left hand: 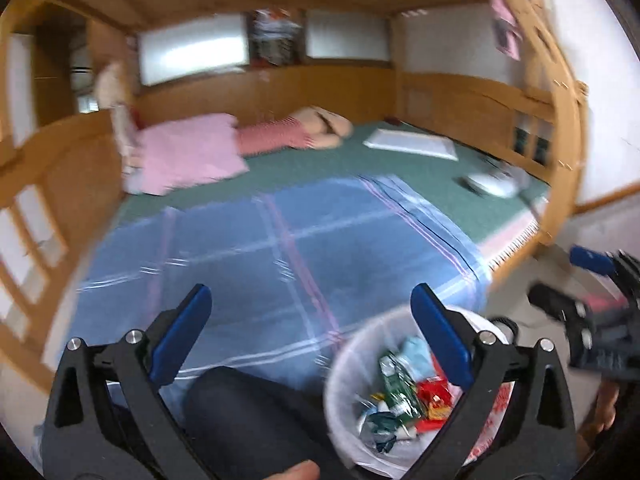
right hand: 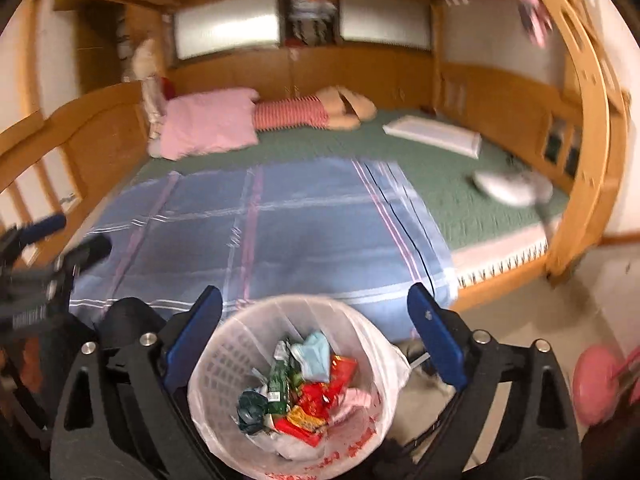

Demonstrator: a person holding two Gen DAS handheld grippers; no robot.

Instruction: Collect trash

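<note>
Now the trash bin sits low in the middle of the right wrist picture, and at the bottom right of the left wrist picture. It is a white bin with a thin plastic bag inside. At its bottom is the trash: red, green and blue wrappers, all crumpled up.

The right gripper is right over the bin. Its two blue fingers are wide apart and hold nothing. The left gripper is off to the side, over the blue checked blanket. Its fingers are wide apart too, with nothing between them.

Farther back on the bed, at the right of the frame, lies a white crumpled thing. It may be trash, but the picture is too blurry to be sure. A flat white board, a pink pillow and a doll are up near the top.

Wrappers like these look very light and soft. They will crinkle and squash when pinched, and shiny ones can slip. It is best to pinch a bunched-up part in the middle, not a flat edge. The bin looks light as well, so a bump could tip it.
</note>
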